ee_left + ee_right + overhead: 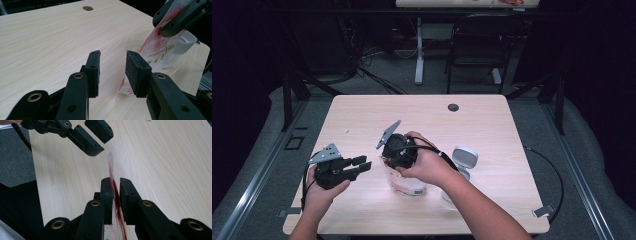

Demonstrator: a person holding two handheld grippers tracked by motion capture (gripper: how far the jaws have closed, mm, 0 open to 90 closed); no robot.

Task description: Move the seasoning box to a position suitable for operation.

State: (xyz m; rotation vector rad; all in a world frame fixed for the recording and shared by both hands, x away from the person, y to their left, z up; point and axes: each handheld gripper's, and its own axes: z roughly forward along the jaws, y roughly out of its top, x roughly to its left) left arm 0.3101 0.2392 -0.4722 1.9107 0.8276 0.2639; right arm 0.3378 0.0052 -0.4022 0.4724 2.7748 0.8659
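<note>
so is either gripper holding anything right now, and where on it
The right gripper pinches the plastic bag by its top edge. The left gripper is open and holds nothing.

Overhead view, two close gripper views — shared table (362,115)

Behind my table (362,115): black folding chair (479,42) top centre; white cup (464,157) right of centre.
</note>
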